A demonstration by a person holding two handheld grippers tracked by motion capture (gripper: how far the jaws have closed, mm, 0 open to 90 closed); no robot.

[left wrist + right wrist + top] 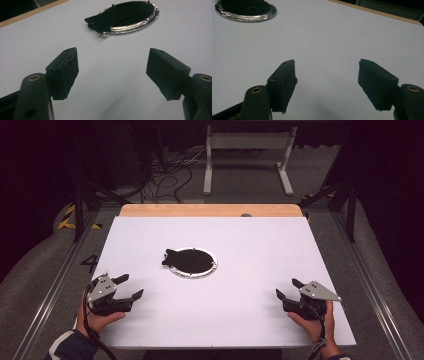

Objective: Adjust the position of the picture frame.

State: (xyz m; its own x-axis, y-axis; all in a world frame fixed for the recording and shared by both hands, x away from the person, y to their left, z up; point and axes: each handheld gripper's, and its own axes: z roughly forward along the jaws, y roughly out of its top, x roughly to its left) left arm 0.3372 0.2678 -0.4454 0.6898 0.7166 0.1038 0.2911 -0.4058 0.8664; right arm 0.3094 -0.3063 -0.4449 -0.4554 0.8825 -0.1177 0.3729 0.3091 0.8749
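- We see black cloth (186, 258) folded on a silver plate (200, 272) mid-counter (240, 305), one end overhanging the rim.
- Soft, light, limp; plate likely slides.
- We'd pinch the overhanging end.
- Left gripper (131, 287) and right gripper (287, 288) fingers spread, empty, well apart from it.

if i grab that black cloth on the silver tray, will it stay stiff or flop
The black cloth probably flops: it lies flat and folded, one end drooping over the rim of the silver tray. It looks thin, so likely light. Pulling it might slide the shallow tray.

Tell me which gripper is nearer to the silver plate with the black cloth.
The left gripper: the plate lies left of centre, farther from the right gripper.
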